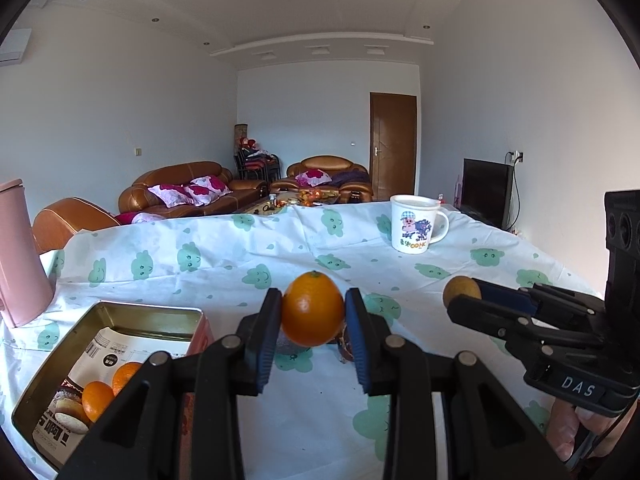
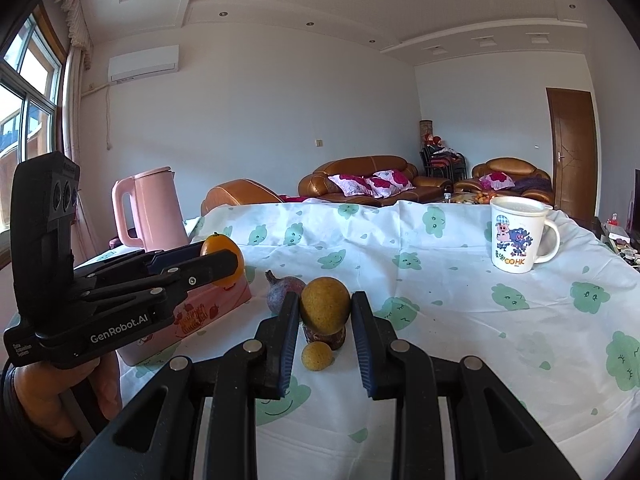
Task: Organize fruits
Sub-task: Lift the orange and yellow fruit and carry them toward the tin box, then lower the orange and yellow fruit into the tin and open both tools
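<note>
Behind your desk the room runs back to brown leather sofas with pink-flowered cushions, a brown door at the far wall and a dark TV at 3 o'clock. White cloth printed with green smiling clouds covers the desk.

Your left claw grips an orange between its blue pads, lifted off the cloth at the centre of the left view. The orange is slightly oval, its long axis upright, with the small green stem end pointing up to 12 o'clock. Its skin is glossy and deep orange.

Your right claw holds a kiwi, dull yellow-brown and matte, also with its long axis upright. Below it on the cloth sit a small round yellow fruit and a dark reddish fruit, partly hidden. A purple fruit with a pointed tip stands at 11 o'clock of the kiwi.

An open tin lies at 8 o'clock in the left view, holding two oranges on printed packaging. A pink kettle stands beyond the tin, and a cartoon mug sits at 2 o'clock, well apart from the fruit.
</note>
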The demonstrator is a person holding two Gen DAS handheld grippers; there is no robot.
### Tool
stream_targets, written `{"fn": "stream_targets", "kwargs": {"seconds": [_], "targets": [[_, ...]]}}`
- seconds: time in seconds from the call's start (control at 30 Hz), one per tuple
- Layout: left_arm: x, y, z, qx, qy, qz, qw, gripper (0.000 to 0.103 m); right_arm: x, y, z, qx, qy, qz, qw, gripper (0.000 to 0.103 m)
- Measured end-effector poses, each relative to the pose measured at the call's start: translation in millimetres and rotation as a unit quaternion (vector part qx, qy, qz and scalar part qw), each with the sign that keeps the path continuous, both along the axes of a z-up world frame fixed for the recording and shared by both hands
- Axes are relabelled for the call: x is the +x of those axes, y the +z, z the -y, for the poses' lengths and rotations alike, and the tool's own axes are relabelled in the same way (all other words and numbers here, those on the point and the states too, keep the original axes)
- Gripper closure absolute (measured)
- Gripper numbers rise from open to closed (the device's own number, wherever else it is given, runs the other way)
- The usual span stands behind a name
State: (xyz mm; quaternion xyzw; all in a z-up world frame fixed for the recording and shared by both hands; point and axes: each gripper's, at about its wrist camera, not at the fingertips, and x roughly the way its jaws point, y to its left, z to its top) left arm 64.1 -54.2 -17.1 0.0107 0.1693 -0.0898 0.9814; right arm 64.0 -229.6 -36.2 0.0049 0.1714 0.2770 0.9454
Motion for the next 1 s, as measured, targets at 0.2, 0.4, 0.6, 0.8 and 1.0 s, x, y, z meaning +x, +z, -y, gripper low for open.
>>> {"fn": "stream_targets", "kwargs": {"seconds": [0.2, 0.4, 0.6, 0.8, 1.0], "targets": [[-3, 1, 1, 0.004, 0.004, 0.008, 0.9999, 0.069, -5, 1, 2, 0.005, -0.001, 0.015, 1.0, 0.075], [-5, 1, 1, 0.005, 0.006, 0.011, 0.9999, 0.069, -7, 2, 4, 0.006, -0.011, 0.021, 1.0, 0.075], [-6, 1, -1, 0.0, 0.004, 0.011, 0.9999, 0.069, -7, 2, 3, 0.0, -0.019, 0.022, 1.0, 0.075], [-9, 0, -5, -0.006, 0.003, 0.005, 1.0, 0.069, -2, 2, -7, -0.022, -0.027, 0.007, 0.999, 0.075], [-13, 0, -29, -0.019, 0.02, -0.008, 0.9996, 0.069, -2, 3, -32, -0.034, -0.001, -0.008, 0.999, 0.075]]}}
